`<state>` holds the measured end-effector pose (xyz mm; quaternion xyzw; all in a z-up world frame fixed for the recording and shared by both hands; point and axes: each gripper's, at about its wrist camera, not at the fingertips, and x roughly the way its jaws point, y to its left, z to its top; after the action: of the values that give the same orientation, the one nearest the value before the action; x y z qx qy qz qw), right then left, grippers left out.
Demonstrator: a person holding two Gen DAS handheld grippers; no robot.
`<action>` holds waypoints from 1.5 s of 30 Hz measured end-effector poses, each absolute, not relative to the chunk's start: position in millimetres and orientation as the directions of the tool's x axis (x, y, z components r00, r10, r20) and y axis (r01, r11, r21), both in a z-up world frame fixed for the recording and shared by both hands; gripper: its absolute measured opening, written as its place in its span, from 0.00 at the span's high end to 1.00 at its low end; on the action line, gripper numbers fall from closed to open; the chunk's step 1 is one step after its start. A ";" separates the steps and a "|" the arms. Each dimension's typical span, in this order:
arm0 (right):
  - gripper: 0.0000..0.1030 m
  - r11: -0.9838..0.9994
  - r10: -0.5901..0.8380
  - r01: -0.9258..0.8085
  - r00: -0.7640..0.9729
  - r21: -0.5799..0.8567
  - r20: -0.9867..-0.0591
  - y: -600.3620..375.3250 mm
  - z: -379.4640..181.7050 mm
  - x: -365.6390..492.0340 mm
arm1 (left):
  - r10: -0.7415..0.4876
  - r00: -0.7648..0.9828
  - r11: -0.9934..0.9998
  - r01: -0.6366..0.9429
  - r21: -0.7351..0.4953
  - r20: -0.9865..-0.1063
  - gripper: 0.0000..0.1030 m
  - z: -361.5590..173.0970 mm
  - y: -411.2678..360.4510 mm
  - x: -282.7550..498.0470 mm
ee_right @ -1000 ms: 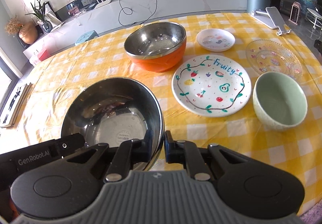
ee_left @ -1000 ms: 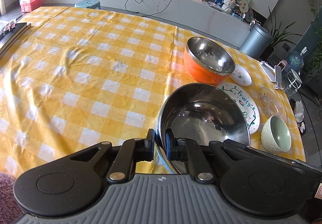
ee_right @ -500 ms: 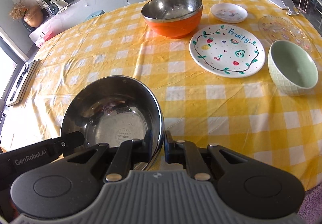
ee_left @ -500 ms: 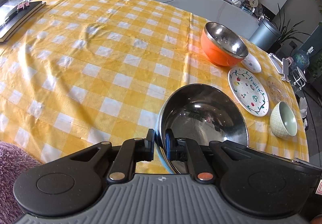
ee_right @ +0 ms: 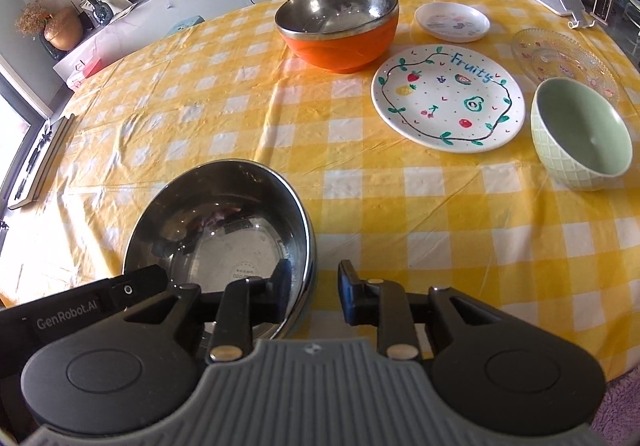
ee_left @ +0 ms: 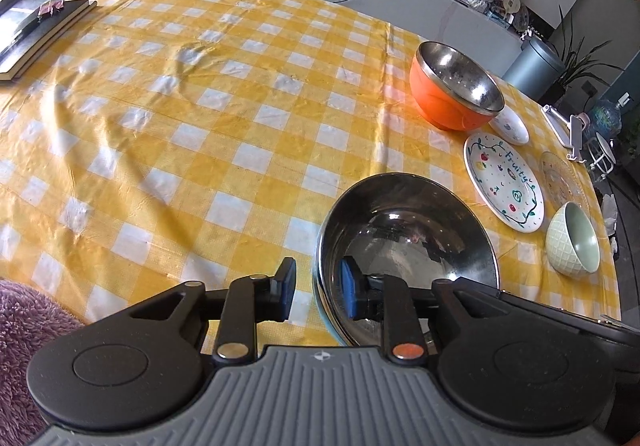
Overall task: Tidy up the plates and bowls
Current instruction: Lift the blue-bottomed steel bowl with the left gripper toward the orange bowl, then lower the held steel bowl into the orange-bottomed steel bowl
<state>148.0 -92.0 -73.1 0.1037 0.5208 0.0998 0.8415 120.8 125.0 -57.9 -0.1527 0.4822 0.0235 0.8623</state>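
We have our left gripper (ee_left: 316, 294) and right gripper (ee_right: 314, 292) straddling opposite rims of the steel bowl (ee_right: 218, 230), which sits on the checked tablecloth (ee_left: 200, 117) near its front edge. Both pairs of jaws are opening, pads clear of the rim. Pulling back carelessly, a finger could catch the rim and tip or slide the bowl.

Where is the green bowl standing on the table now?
In the right wrist view the green bowl stands upright at the right edge of the yellow checked tablecloth, just right of the Fruity plate and in front of the clear glass plate.
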 end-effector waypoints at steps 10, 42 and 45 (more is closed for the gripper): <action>0.48 0.943 0.301 -0.043 0.532 0.330 -0.792 -114.5 -36.7 126.8 | -0.094 0.631 0.962 -0.140 -0.233 -0.770 0.59 -12.6 119.5 100.1; 0.31 0.961 0.218 0.098 0.308 0.259 -0.926 -166.3 -10.0 325.4 | -0.297 0.343 0.954 0.065 -0.293 -0.891 0.55 16.6 78.4 299.1; 0.33 0.961 0.226 0.087 0.304 0.263 -0.925 -165.0 -12.8 357.4 | -0.283 0.340 0.958 0.061 -0.279 -0.897 0.55 7.1 73.5 326.4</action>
<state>357.4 -165.0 -12.8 0.1329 0.5881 0.0438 0.7966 326.4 73.5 7.1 -0.0985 0.5645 -0.1057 0.8127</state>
